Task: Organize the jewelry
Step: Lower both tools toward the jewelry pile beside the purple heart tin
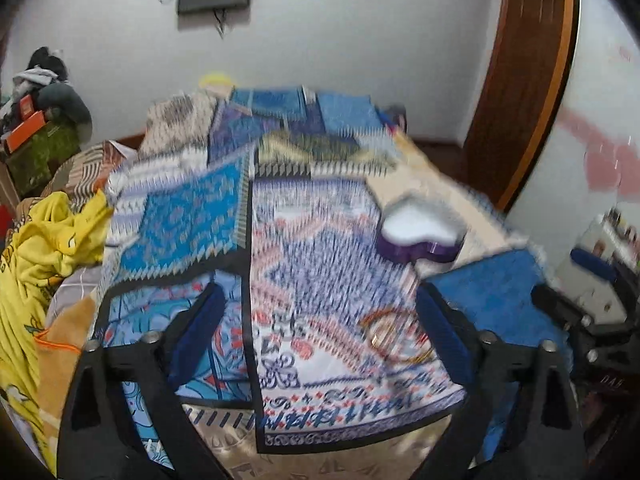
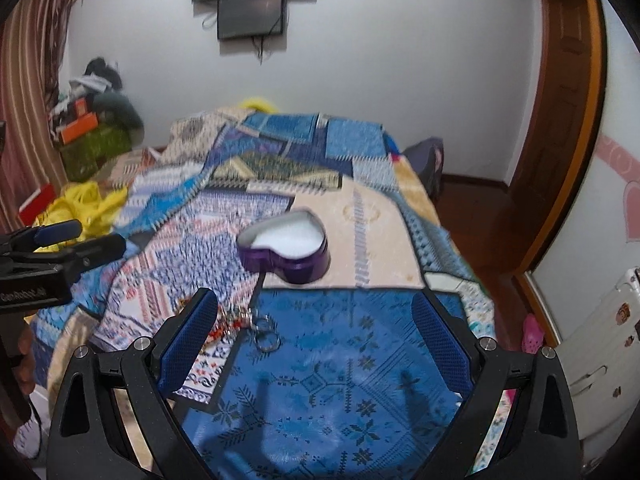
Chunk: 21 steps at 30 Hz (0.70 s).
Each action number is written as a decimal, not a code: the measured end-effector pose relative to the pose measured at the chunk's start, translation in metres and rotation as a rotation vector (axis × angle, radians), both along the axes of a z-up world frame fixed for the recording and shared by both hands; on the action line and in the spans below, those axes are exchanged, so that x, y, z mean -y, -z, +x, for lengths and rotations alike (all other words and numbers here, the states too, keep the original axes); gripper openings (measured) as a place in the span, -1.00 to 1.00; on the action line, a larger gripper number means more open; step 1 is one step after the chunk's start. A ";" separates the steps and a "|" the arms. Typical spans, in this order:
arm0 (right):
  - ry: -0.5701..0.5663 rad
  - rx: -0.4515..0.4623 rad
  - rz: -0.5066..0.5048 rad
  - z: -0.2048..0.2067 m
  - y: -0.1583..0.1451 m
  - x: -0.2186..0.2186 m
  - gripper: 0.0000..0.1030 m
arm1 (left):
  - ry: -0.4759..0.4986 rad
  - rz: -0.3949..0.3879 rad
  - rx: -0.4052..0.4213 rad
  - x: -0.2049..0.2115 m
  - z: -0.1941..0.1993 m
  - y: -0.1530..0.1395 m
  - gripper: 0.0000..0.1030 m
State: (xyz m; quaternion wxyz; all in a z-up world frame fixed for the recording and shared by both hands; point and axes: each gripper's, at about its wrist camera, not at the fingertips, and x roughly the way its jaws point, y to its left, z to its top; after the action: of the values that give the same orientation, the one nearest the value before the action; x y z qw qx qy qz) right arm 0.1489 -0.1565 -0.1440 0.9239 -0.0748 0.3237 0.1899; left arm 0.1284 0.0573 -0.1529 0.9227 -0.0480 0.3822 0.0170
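Both hand-held grippers, left (image 1: 320, 336) and right (image 2: 316, 340), gape empty over the bed. Bangles (image 1: 394, 336) lie near its front edge; the heart box (image 2: 286, 246) sits beyond. Snagging the patchwork cover (image 2: 340, 380) could scatter them.

Black gripper (image 2: 314, 338), blue textured pads (image 2: 188, 344)

Heart-shaped box (image 2: 285, 249) ahead of the right gripper (image 2: 316, 334) looks like glossy purple plastic with a soft white lining. Right by its left finger sit shiny metal key rings (image 2: 265, 336). Underneath is a printed cloth patchwork bedspread (image 2: 340, 380), matt. Gripper pads (image 2: 438, 344) are rough textured blue on matt black plastic.
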 end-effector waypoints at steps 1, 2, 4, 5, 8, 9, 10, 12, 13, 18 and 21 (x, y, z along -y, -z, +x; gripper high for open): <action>-0.004 -0.014 -0.003 0.002 0.004 0.000 0.88 | 0.014 0.014 -0.029 0.002 0.004 0.007 0.67; -0.010 -0.030 -0.005 0.005 0.008 -0.001 0.88 | 0.025 0.021 -0.046 0.004 0.005 0.011 0.64; -0.021 -0.059 -0.007 0.008 0.014 0.000 0.88 | 0.057 0.023 -0.091 0.008 0.010 0.023 0.54; -0.027 -0.072 -0.010 0.010 0.018 -0.001 0.88 | 0.071 0.018 -0.109 0.010 0.011 0.028 0.52; -0.037 -0.096 -0.017 0.013 0.027 -0.005 0.87 | 0.092 -0.009 -0.157 0.013 0.017 0.040 0.35; -0.043 -0.104 -0.017 0.015 0.030 -0.006 0.84 | 0.094 -0.019 -0.170 0.012 0.020 0.043 0.33; -0.053 -0.112 -0.015 0.016 0.032 -0.007 0.77 | 0.094 -0.018 -0.170 0.013 0.021 0.043 0.32; -0.073 -0.135 -0.012 0.018 0.036 -0.008 0.66 | 0.103 -0.011 -0.159 0.014 0.024 0.042 0.25; -0.080 -0.143 -0.013 0.019 0.038 -0.010 0.63 | 0.115 -0.015 -0.158 0.015 0.026 0.041 0.14; -0.117 -0.180 -0.029 0.024 0.049 -0.017 0.19 | 0.174 0.008 -0.167 0.020 0.037 0.045 -0.10; -0.136 -0.175 -0.032 0.022 0.050 -0.018 0.00 | 0.200 0.019 -0.167 0.022 0.041 0.049 -0.16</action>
State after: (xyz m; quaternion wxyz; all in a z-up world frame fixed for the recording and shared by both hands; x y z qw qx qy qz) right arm 0.1713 -0.1382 -0.1938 0.8757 -0.0942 0.4005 0.2529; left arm 0.1690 0.0353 -0.2022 0.8851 0.0006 0.4605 -0.0674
